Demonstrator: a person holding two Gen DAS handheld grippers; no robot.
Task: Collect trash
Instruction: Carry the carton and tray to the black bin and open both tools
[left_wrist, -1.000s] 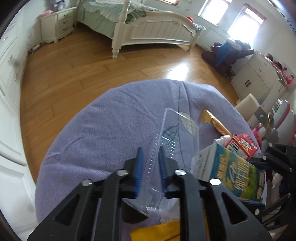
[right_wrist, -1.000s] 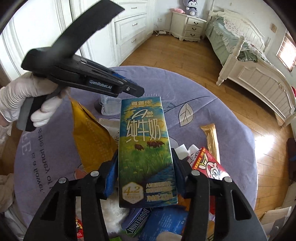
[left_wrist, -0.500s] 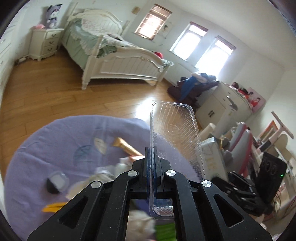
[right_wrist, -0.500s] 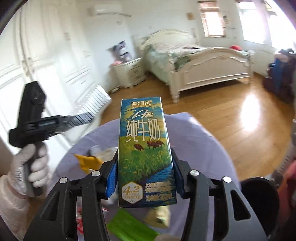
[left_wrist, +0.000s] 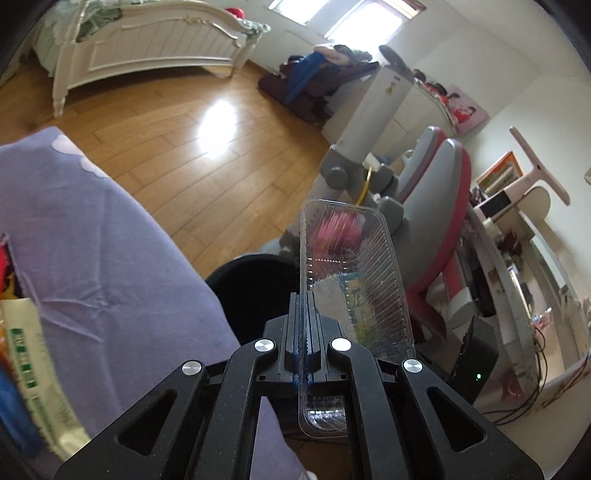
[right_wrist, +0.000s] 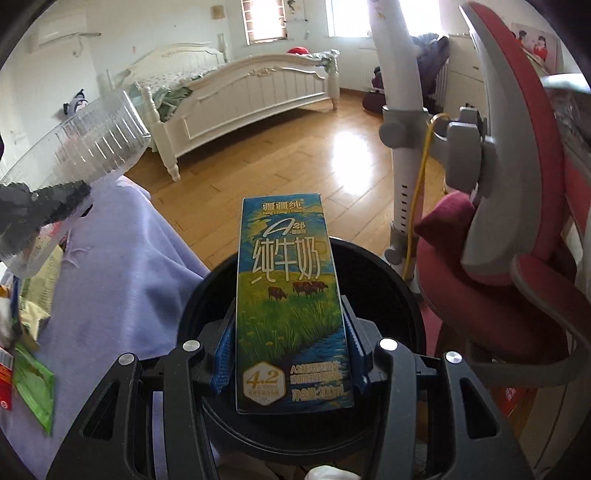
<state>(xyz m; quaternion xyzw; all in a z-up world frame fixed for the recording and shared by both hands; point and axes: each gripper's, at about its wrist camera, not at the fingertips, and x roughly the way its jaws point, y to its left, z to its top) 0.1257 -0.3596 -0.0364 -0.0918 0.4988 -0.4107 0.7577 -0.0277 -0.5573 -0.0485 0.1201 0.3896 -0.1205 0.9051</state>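
My left gripper (left_wrist: 306, 314) is shut on the edge of a clear ribbed plastic tray (left_wrist: 351, 280) and holds it in the air past the table's edge, above the black trash bin (left_wrist: 255, 291). My right gripper (right_wrist: 291, 332) is shut on a blue and green milk carton (right_wrist: 288, 295), held upright right over the open black trash bin (right_wrist: 388, 295). In the right wrist view the tray (right_wrist: 85, 147) and the left gripper's fingers (right_wrist: 48, 203) show at the far left, above the table.
The round table with a purple cloth (left_wrist: 92, 240) is at the left, with several wrappers (right_wrist: 33, 376) lying on it. A red and grey chair (right_wrist: 517, 258) stands close to the right of the bin. Wooden floor and a white bed (right_wrist: 251, 92) lie beyond.
Both grippers have swung right, away from the table top, to the black bin beside the table. The tray and the carton stay gripped.
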